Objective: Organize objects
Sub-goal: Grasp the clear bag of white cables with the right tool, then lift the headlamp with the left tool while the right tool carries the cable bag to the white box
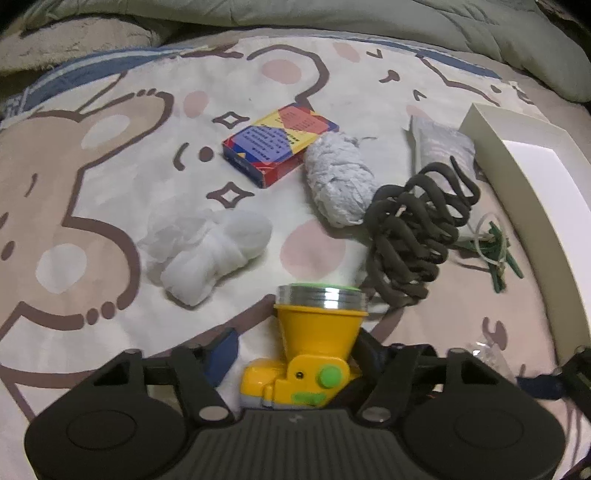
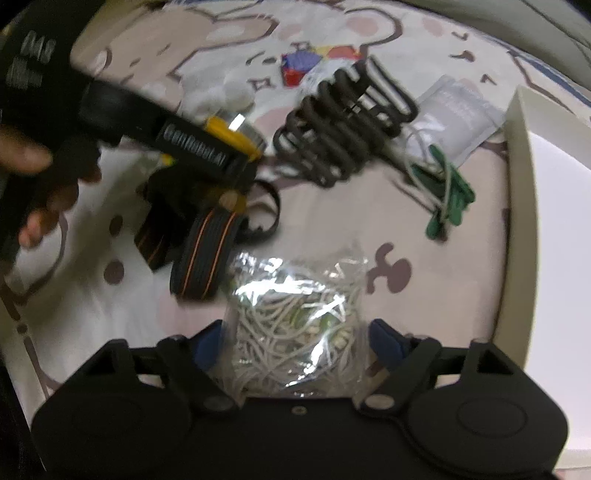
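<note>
A yellow headlamp (image 1: 314, 347) with a silver rim and green button sits between the fingers of my left gripper (image 1: 295, 354), which is closed around it; its striped strap (image 2: 207, 254) hangs down in the right wrist view. My right gripper (image 2: 295, 343) has its blue-padded fingers on both sides of a clear bag of white cords (image 2: 295, 314), apart from it, and stands open. A white box (image 1: 535, 206) lies at the right; it also shows in the right wrist view (image 2: 546, 221).
On the bear-print bedsheet (image 1: 92, 184) lie a colourful card box (image 1: 280, 144), a grey yarn ball (image 1: 338, 181), a white gauze bundle (image 1: 210, 251), a dark coiled cord (image 1: 417, 232), a silver pouch (image 1: 439, 147) and green clips (image 1: 495, 251). A quilt (image 1: 369, 22) lies behind.
</note>
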The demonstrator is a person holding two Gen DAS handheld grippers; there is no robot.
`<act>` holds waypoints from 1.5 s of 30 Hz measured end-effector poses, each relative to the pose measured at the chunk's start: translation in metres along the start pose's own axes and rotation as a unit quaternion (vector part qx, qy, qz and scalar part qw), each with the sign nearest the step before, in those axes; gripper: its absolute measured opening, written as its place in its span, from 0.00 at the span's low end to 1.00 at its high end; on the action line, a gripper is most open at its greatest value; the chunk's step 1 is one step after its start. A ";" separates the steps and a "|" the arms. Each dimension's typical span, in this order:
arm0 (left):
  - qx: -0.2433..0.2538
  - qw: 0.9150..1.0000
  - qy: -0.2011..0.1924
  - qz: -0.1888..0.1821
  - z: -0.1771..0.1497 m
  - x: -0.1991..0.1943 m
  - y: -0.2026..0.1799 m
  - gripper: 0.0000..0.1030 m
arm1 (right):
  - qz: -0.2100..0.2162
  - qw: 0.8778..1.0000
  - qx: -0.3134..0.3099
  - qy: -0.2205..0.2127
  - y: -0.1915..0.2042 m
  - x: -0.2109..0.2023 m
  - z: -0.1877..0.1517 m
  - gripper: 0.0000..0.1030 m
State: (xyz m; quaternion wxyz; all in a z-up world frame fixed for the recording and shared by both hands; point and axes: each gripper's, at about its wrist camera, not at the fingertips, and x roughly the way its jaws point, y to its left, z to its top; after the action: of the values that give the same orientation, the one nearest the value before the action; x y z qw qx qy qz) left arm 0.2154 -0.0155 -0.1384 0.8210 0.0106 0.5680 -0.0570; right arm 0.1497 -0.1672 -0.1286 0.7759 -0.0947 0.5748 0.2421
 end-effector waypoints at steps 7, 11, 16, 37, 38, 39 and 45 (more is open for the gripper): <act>-0.011 1.000 0.001 -0.003 0.000 -0.002 0.000 0.57 | -0.001 1.000 -0.009 -0.005 0.002 -0.004 -0.002 0.58; -0.010 1.000 -0.005 0.000 -0.001 -0.007 0.000 0.55 | -0.011 1.000 0.005 -0.013 -0.006 -0.011 -0.005 0.54; -0.023 1.000 -0.011 -0.010 -0.002 -0.013 0.003 0.41 | -0.022 0.999 0.032 -0.028 -0.018 -0.027 -0.005 0.54; -0.014 1.000 -0.016 0.015 0.000 -0.017 -0.005 0.40 | -0.032 0.997 0.047 -0.047 -0.026 -0.041 0.002 0.54; -0.016 1.000 -0.022 0.014 0.000 -0.022 -0.003 0.40 | -0.033 0.997 0.050 -0.053 -0.027 -0.043 0.002 0.54; -0.018 0.999 -0.026 0.011 0.000 -0.026 -0.001 0.40 | -0.034 0.996 0.054 -0.061 -0.028 -0.046 0.003 0.54; -0.018 0.998 -0.065 0.001 -0.004 -0.056 0.005 0.40 | -0.048 0.992 0.051 -0.107 -0.027 -0.065 0.005 0.54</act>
State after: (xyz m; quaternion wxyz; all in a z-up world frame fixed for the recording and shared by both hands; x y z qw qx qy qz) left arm 0.1923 -0.0059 -0.0873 0.8564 -0.0072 0.5141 -0.0466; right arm 0.1525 -0.2057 -0.0694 0.8476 -0.0563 0.4948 0.1835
